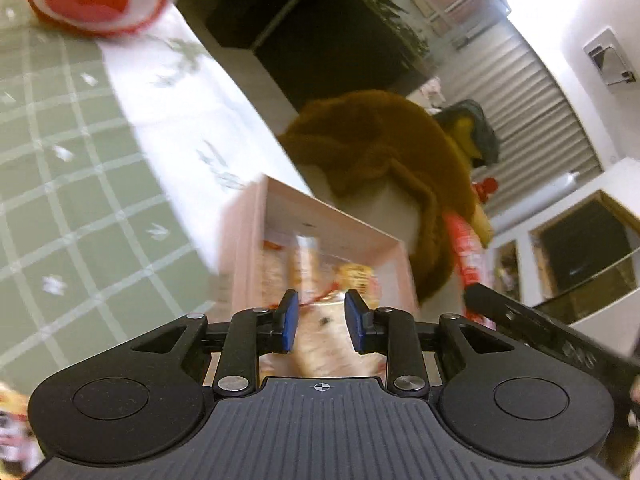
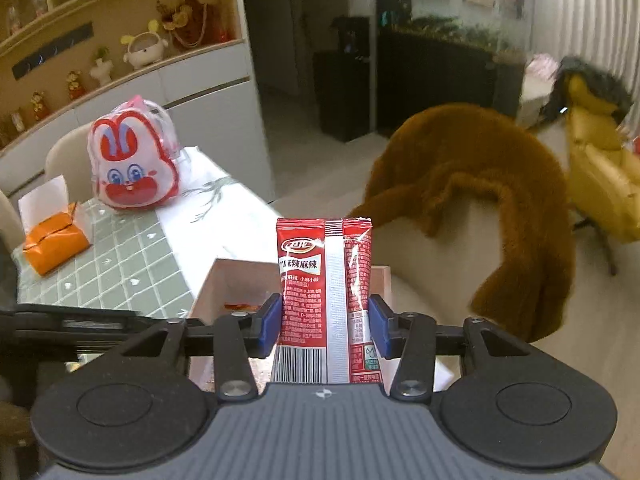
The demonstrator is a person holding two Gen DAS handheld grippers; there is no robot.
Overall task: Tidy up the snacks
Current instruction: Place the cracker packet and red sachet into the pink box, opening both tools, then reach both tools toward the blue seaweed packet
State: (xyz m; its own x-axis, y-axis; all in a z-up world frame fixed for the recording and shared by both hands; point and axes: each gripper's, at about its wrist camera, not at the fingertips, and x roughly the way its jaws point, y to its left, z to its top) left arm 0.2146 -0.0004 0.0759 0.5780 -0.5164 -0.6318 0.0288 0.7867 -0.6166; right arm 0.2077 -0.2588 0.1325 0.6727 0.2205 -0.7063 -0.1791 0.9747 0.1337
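My right gripper [image 2: 324, 320] is shut on a red snack packet [image 2: 326, 300] and holds it upright above a pink box [image 2: 224, 280] at the table's near corner. The box holds several snack packets. In the left wrist view the same pink box [image 1: 248, 232] lies just ahead, blurred by motion. My left gripper [image 1: 321, 320] hovers over its opening with the blue pads [image 1: 290, 322] apart and a pale, blurred snack packet [image 1: 328, 340] between them; whether the pads touch it is unclear. The right gripper with its red packet [image 1: 464, 252] shows at the right edge.
A rabbit-shaped bag [image 2: 134, 160] and an orange tissue pack [image 2: 54, 240] sit on the green checked tablecloth [image 2: 120, 264]. A brown fur coat [image 2: 480, 168] hangs over a white chair beside the table. A yellow chair [image 2: 600, 168] stands further right.
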